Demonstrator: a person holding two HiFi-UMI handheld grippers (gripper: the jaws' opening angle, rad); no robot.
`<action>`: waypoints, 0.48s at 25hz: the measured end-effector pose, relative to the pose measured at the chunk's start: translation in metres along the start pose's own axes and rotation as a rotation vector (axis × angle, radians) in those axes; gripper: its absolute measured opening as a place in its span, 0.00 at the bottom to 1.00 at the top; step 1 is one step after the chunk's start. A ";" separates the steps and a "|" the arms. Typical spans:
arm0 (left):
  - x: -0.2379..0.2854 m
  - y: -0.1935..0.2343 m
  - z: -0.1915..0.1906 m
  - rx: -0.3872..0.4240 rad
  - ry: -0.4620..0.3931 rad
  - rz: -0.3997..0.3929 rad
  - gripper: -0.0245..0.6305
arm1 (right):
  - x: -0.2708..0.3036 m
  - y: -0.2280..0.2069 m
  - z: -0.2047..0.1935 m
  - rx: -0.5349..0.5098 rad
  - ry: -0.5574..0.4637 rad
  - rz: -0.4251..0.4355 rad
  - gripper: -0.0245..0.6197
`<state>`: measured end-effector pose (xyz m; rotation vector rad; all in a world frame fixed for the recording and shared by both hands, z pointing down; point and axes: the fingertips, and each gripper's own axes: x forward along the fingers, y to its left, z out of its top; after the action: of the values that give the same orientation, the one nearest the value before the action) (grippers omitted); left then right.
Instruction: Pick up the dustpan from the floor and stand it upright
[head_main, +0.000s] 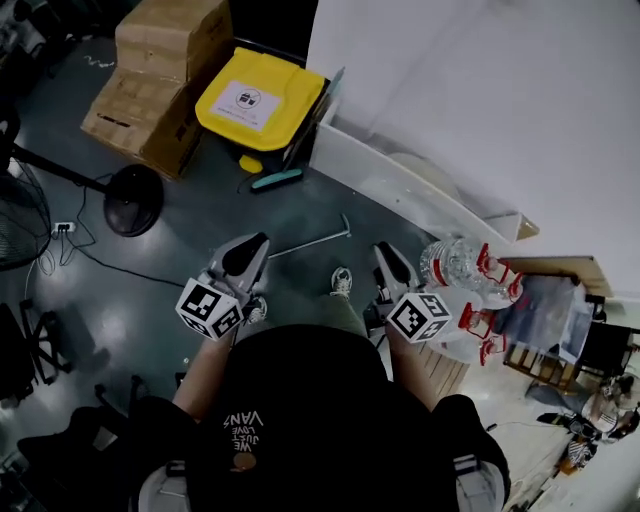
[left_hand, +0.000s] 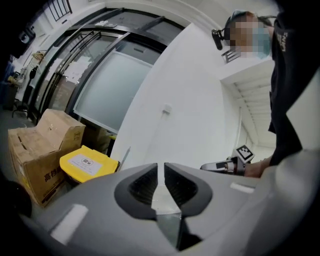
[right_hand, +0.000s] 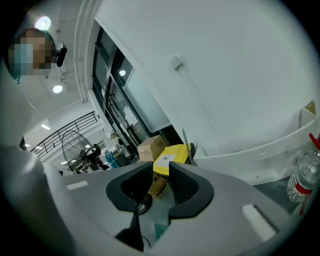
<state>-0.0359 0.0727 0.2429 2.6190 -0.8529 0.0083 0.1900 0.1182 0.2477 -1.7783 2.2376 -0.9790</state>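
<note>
Status: dustpan (head_main: 258, 100) is just beside the boxes (head_main: 160, 80), on their wall side, pan down on the floor. A thin pole rises from it in both gripper views, so I'd say it's already standing, or leaning on the wall. Not 100% sure, since the head view is steep. If that's right, nothing is left except maybe checking it doesn't slide. If it's only propped up, a re-grip on the pole is needed.

Neither claw is on it, and both are well apart from the boxes, close in front of the person's body.

Left claw (head_main: 250, 250): pressed together, nothing between the pads, held roughly level and aimed at the wall past the boxes.

Right claw (head_main: 388, 255): jaws a little apart and empty. The boxes and dustpan show through the gap. It's tipped slightly down, pointing toward the boxes.

A metal rod (head_main: 315, 241) lies flat on the floor, between the boxes and the claws. Can't tell what it belongs to.
</note>
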 end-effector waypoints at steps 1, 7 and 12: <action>0.004 0.000 -0.001 -0.006 0.001 0.018 0.12 | 0.006 -0.005 0.004 -0.006 0.017 0.014 0.16; 0.034 0.003 -0.011 -0.041 0.005 0.121 0.12 | 0.041 -0.040 0.013 -0.019 0.130 0.079 0.18; 0.052 0.008 -0.028 -0.067 0.008 0.165 0.12 | 0.066 -0.072 0.004 -0.038 0.207 0.078 0.22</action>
<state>0.0050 0.0477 0.2783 2.4785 -1.0454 0.0342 0.2318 0.0491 0.3040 -1.6580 2.4427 -1.1603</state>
